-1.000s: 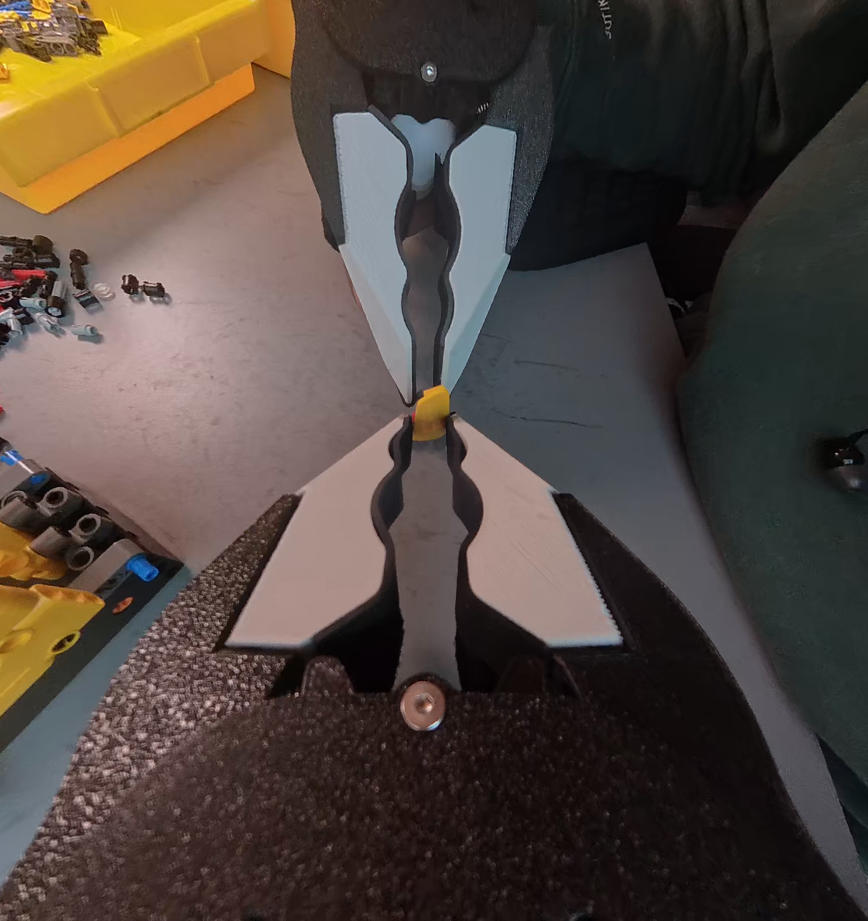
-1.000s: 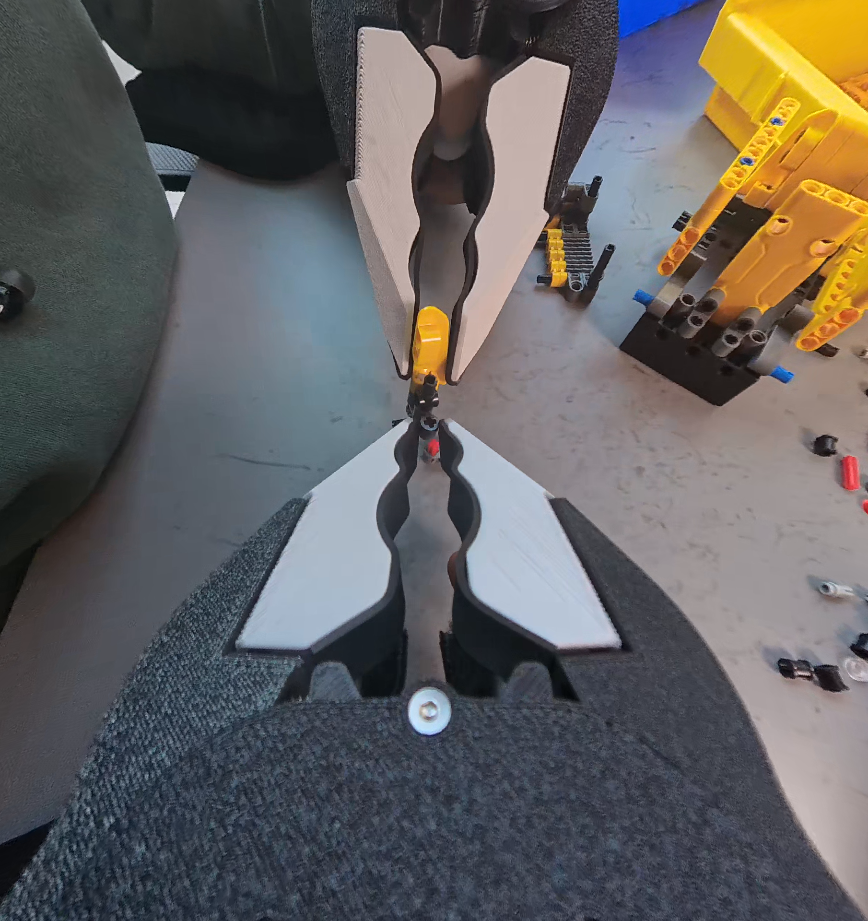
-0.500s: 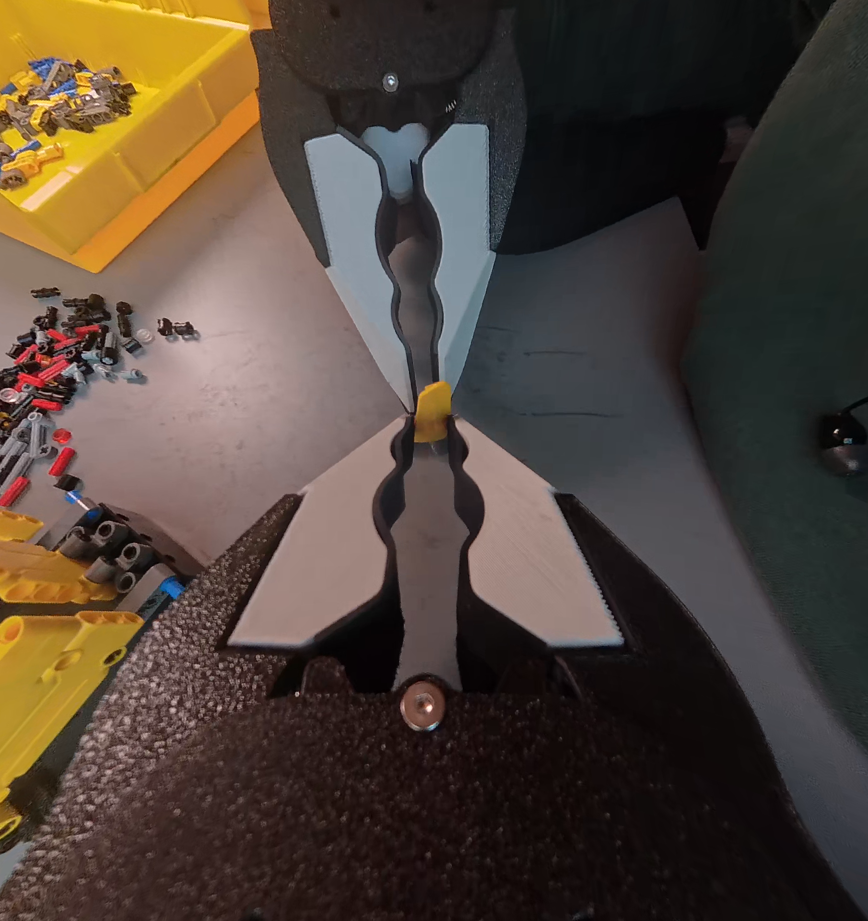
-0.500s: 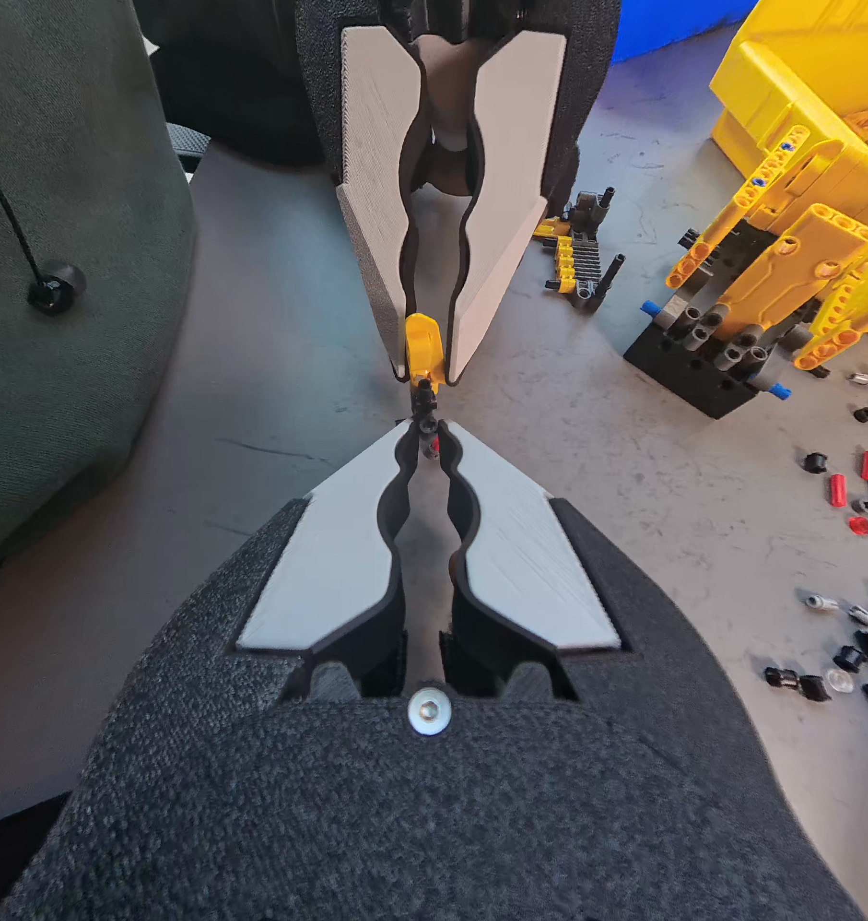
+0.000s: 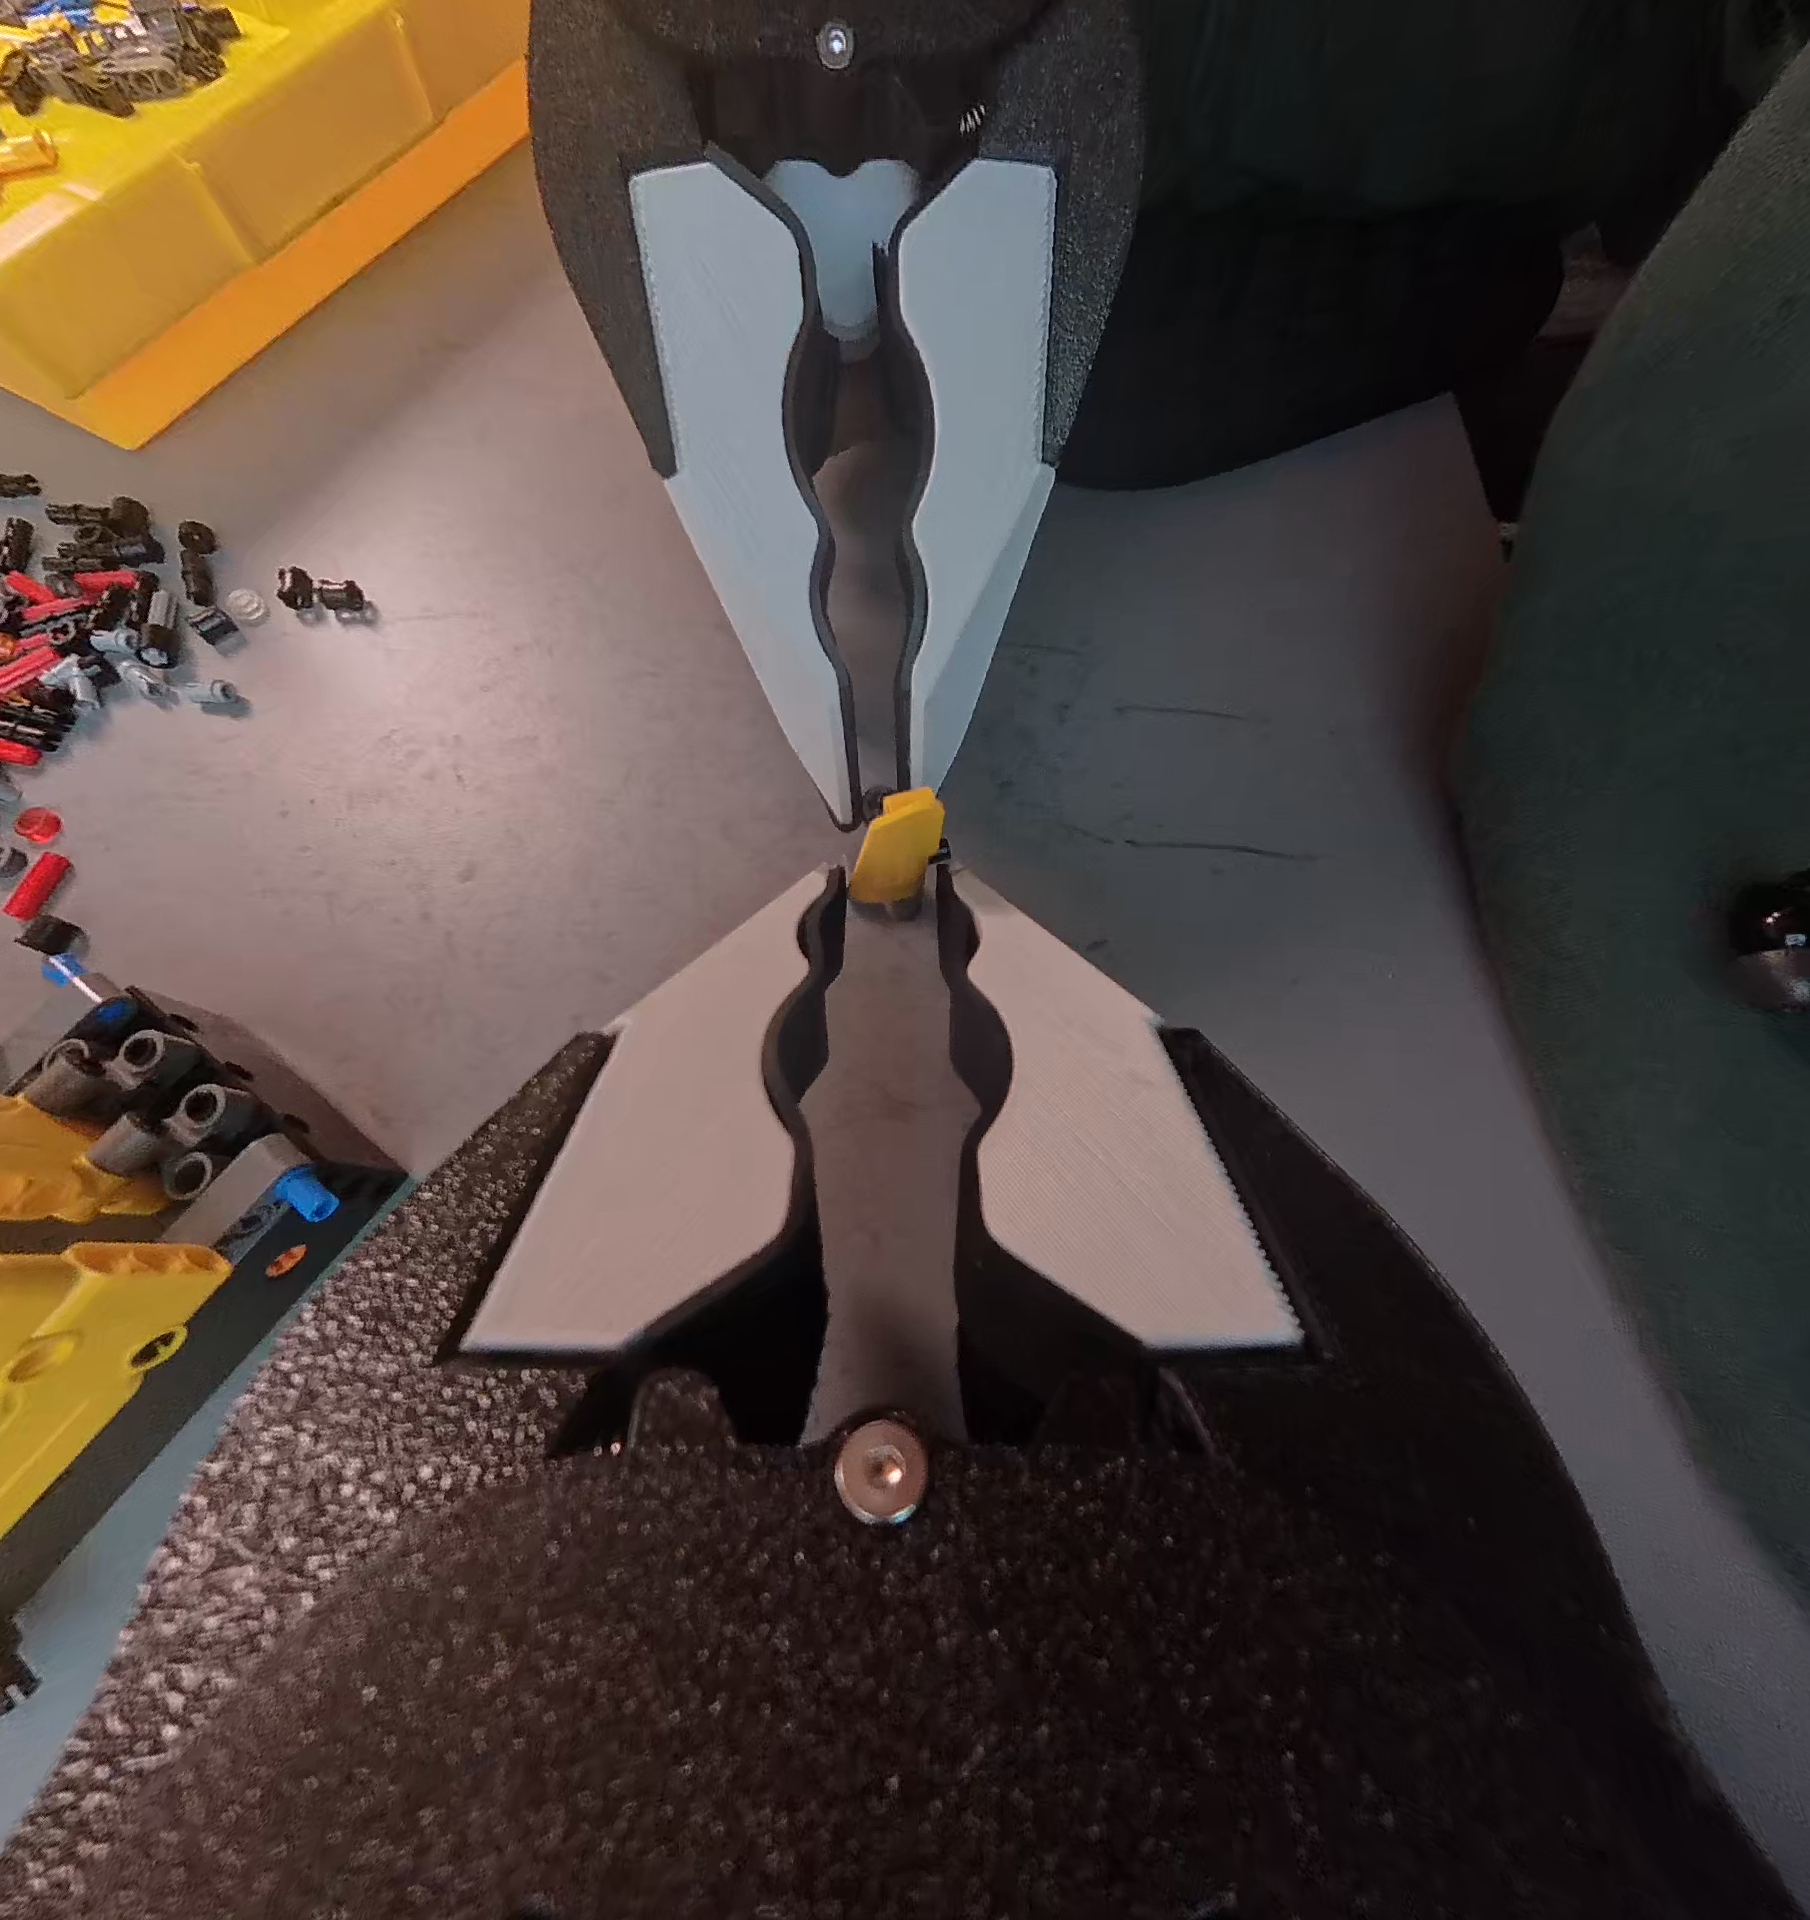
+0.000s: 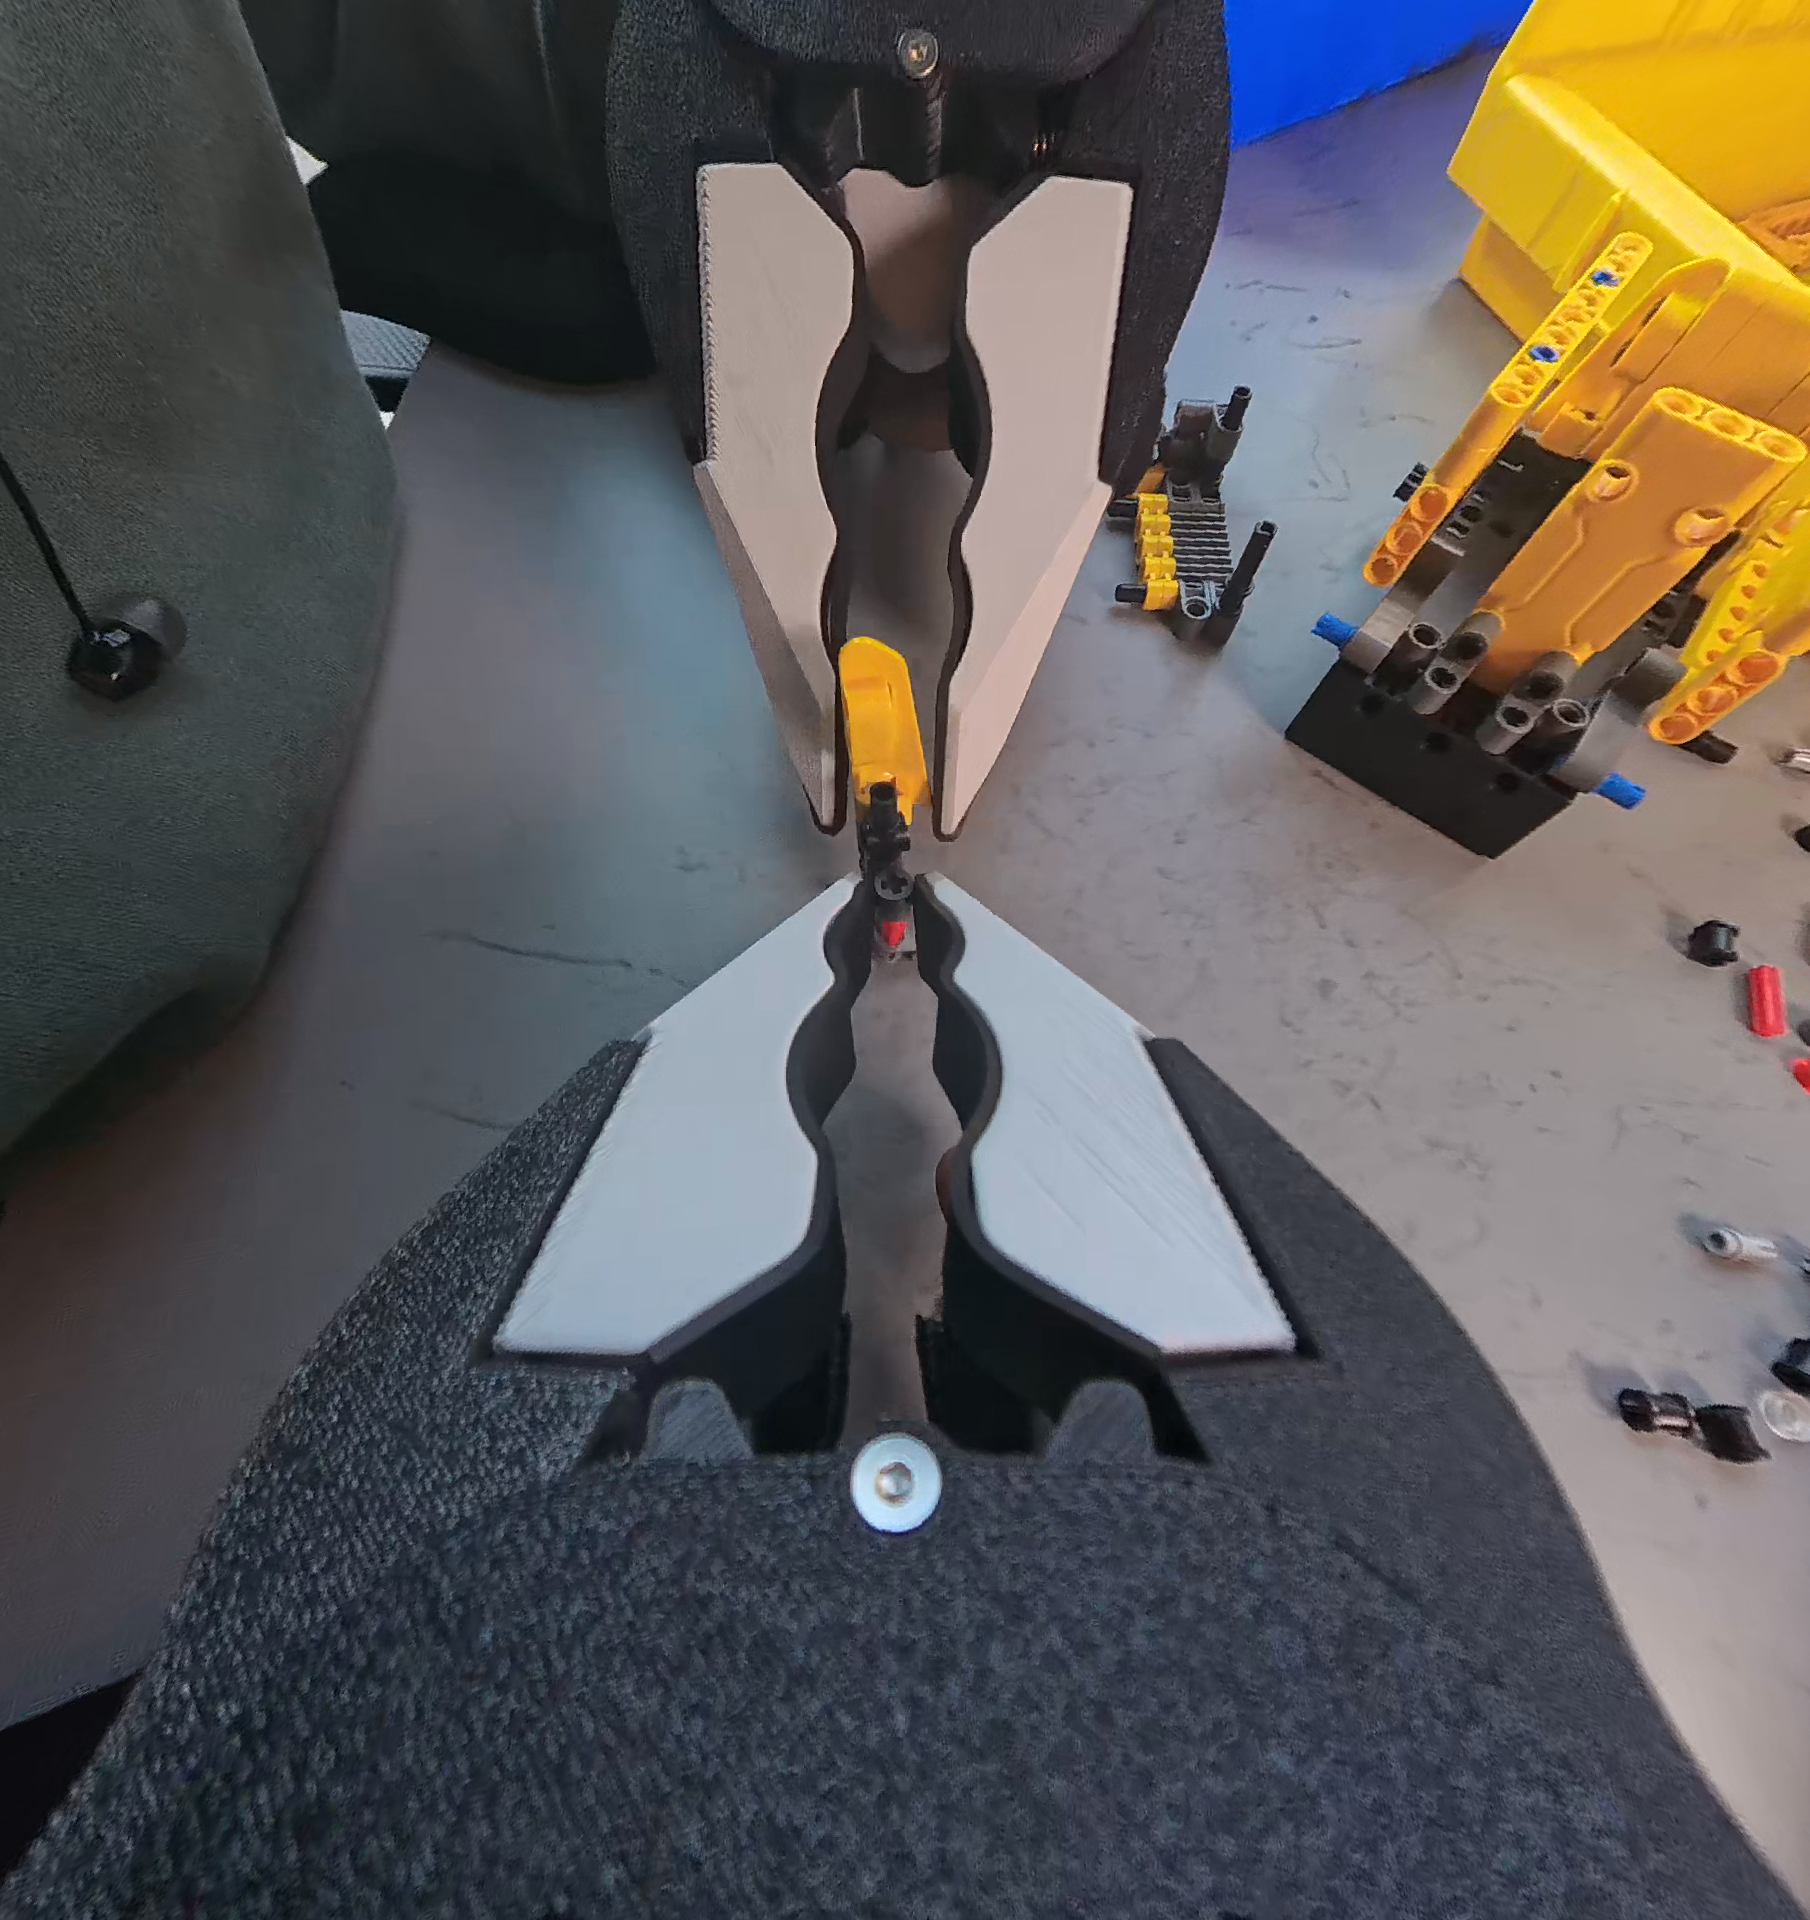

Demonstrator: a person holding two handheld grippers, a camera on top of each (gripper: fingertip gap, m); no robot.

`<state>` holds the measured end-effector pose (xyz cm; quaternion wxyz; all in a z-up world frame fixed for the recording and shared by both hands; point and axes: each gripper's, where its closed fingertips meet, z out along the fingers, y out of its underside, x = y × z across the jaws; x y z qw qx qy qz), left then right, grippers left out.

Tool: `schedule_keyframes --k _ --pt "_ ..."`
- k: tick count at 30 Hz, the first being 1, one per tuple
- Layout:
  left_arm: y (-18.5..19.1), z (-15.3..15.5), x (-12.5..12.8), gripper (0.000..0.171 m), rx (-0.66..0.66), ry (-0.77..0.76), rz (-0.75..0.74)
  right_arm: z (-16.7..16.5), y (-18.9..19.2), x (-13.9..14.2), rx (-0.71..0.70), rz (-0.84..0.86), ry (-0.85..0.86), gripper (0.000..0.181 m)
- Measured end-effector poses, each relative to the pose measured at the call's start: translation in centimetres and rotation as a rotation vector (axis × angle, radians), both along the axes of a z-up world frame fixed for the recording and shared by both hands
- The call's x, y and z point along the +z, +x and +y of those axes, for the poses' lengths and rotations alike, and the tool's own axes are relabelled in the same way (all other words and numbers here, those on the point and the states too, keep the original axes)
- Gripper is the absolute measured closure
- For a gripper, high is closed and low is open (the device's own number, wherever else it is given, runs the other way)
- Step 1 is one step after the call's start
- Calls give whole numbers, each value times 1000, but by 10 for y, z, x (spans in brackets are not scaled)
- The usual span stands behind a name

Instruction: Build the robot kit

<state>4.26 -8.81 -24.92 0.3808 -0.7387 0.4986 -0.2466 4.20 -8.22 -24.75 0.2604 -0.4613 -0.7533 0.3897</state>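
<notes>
Left gripper (image 5: pixel 888 883) is clenched on a small yellow piece (image 5: pixel 893 854), which juts out past its tips, and it points nose to nose at the right gripper (image 6: pixel 888 902). That one pinches a short black connector pin with a red end (image 6: pixel 888 894) between its nearly closed tips. Both are held above the grey table (image 5: pixel 485 790), and the black pin's front end touches the yellow piece's lower edge; whether it is already seated in a hole is hard to tell, since the joint is tiny and partly hidden by the tips.

Judging by this pose, the two parts are being pressed together. To do that well, both grips should be firm, the pin in line with the yellow piece's hole, and the push straight along the shared axis without twisting.

Off to the side lie loose red and black small parts (image 5: pixel 59 644), a yellow tray of pieces (image 5: pixel 215 156), and a part-built yellow and black model (image 6: pixel 1566 623). A dark green cushion (image 5: pixel 1690 727) lies on the other side
</notes>
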Motion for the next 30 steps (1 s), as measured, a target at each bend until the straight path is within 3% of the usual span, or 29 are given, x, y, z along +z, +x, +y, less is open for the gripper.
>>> schedule_keyframes --k 30 --pt "1 1 -13 158 8 -46 48 0 1 -9 -34 -60 19 175"
